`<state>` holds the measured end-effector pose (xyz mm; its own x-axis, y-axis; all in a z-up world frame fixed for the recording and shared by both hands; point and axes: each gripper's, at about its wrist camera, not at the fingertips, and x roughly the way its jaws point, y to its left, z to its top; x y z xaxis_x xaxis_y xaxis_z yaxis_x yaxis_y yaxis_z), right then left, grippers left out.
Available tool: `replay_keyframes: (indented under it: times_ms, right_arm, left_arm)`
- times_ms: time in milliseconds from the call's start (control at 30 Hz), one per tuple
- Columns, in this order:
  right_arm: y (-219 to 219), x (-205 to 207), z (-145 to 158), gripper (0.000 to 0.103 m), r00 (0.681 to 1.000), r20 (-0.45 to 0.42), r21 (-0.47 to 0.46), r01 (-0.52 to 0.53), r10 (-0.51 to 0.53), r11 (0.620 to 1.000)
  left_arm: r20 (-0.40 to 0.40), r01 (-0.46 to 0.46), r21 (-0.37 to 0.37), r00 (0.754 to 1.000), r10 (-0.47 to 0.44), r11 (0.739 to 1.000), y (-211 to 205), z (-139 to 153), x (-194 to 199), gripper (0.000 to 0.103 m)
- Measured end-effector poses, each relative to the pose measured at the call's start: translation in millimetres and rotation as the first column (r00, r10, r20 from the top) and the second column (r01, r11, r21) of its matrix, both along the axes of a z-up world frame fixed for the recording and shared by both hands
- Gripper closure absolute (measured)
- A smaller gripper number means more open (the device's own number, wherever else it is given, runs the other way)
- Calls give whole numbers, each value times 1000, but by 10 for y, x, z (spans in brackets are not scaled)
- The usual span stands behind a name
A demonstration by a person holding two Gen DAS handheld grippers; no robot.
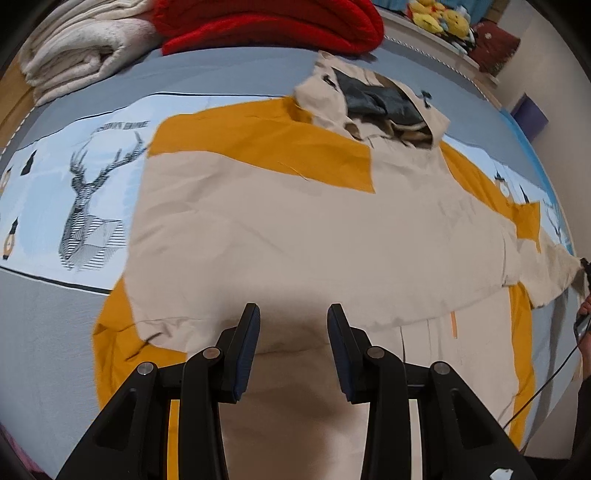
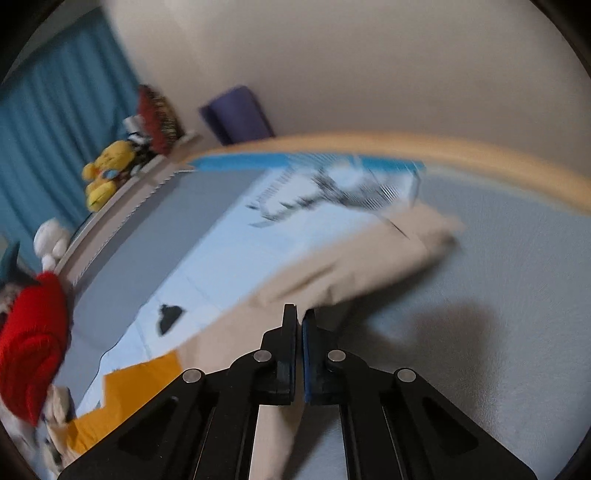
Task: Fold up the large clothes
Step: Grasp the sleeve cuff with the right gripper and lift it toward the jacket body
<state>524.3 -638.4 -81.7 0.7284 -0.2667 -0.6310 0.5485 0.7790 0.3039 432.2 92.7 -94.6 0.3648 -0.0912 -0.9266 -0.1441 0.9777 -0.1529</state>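
**Hoodie spread on bed; right tool clamped on sleeve, left tool open above hem**

Left tool (image 1: 293, 332): jaws wide apart, nothing between them. It hangs over the near part of the beige-and-mustard hoodie (image 1: 280, 236), which lies flat on the bed (image 1: 55, 332). Whether the pads touch the cloth cannot be told. The garment's hood (image 1: 373, 107), with dark lining showing, lies ahead of this tool and slightly to its right. One sleeve is folded across the body; the other sleeve (image 1: 546, 266) runs out far to the tool's right, toward the frame edge.

Right tool (image 2: 300, 323): jaws nearly closed, pinching beige sleeve fabric (image 2: 354, 266). The cloth extends ahead of the tool and up to its right, over the grey bedsheet; the view is motion-blurred, so fine detail is lost. A mustard panel (image 2: 133, 387) sits to the lower left of this tool.

Surroundings: deer print (image 1: 88, 214) on the bedcover, left of the left tool. Red blanket (image 1: 266, 22) and folded white blanket (image 1: 77, 44) far ahead, at the head of the bed. Yellow plush toys (image 2: 105, 173) on a ledge, upper left of the right tool, before a teal curtain (image 2: 48, 122).
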Motion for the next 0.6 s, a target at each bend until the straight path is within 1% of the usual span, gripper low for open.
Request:
replay_keyframes:
  times_ms: [67, 100, 133, 167, 200, 233, 267, 300, 333, 367, 400, 433, 467, 500, 533, 567, 600]
  right_arm:
    - [417, 64, 240, 100, 996, 17, -71, -91, 92, 993]
    - [685, 95, 363, 100, 987, 24, -114, -155, 159, 981]
    - [1068, 122, 505, 100, 968, 30, -168, -241, 250, 956]
    - [1369, 125, 599, 100, 948, 32, -198, -305, 318, 931]
    - [1707, 117, 695, 100, 919, 32, -224, -377, 393, 899]
    - [2080, 83, 779, 100, 882, 36, -237, -450, 470, 861]
    - [2486, 32, 850, 100, 832, 41, -227, -532, 554, 816]
    - [2770, -15, 884, 100, 792, 40, -215, -588, 609, 780]
    - [3136, -78, 910, 100, 735, 37, -188, -661, 677, 727]
    - [3514, -153, 912, 100, 661, 36, -136, -739, 749, 659]
    - [3759, -216, 891, 99, 605, 37, -87, -791, 796, 605]
    - [4102, -296, 841, 99, 519, 28, -13, -855, 854, 519]
    - [4326, -359, 791, 97, 461, 15, 36, -887, 887, 460]
    - [4601, -433, 712, 92, 391, -14, 92, -916, 920, 391]
    - [4713, -478, 647, 90, 367, -35, 113, -923, 929, 369]
    - [4818, -526, 596, 90, 355, -70, 134, -923, 932, 361]
    - [4874, -566, 561, 90, 359, -111, 153, -915, 927, 373]
  left_arm:
    - [10, -20, -7, 1000, 20, 1000, 92, 49, -25, 68]
    - [15, -34, -13, 999, 35, 999, 157, 82, -41, 68]
    - [19, -45, -18, 999, 46, 999, 200, 104, -51, 68]
    - [23, -55, -24, 998, 55, 998, 235, 126, -59, 68]
    - [27, -67, -32, 997, 68, 997, 288, 155, -73, 68]
    - [30, -78, -39, 996, 79, 996, 332, 182, -84, 68]
    - [34, -87, -48, 996, 89, 995, 370, 207, -97, 68]
    - [37, -94, -61, 995, 97, 994, 412, 237, -111, 68]
    - [41, -100, -77, 994, 103, 992, 456, 270, -124, 68]
    - [44, -102, -86, 993, 106, 991, 477, 288, -129, 68]
    - [48, -107, -99, 993, 112, 989, 512, 318, -136, 68]
    - [51, -113, -109, 992, 119, 988, 544, 342, -142, 68]
    - [53, -122, -121, 990, 130, 985, 591, 368, -151, 68]
    - [54, -127, -130, 989, 135, 983, 621, 383, -156, 68]
    - [54, -130, -140, 989, 139, 981, 648, 401, -164, 68]
    - [54, -131, -151, 989, 141, 980, 669, 421, -171, 68]
    - [56, -132, -162, 988, 142, 978, 689, 441, -179, 68]
